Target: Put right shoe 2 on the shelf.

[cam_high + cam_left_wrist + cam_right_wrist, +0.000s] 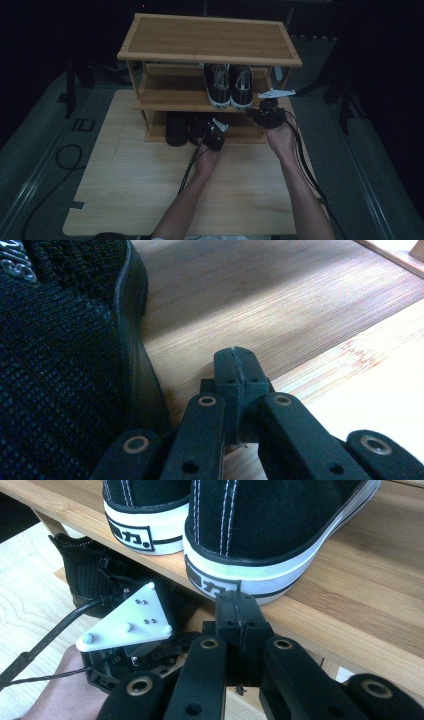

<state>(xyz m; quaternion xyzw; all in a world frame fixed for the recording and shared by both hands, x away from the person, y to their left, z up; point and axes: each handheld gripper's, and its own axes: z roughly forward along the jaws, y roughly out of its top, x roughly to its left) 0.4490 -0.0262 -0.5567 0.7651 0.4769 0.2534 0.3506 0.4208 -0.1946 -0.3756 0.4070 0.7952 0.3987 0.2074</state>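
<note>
Rack [210,37] smooth wood; sneakers [260,525] matt suede-like cloth; knit shoe [55,355] coarse mesh

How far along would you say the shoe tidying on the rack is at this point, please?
Looks done: the black-and-white sneakers sit paired on the rack's middle shelf. In hand: nothing; the left gripper is shut and empty beside a black knit shoe on the bottom shelf, and the right gripper is shut by a sneaker heel. Left: probably straightening the knit pair.
</note>
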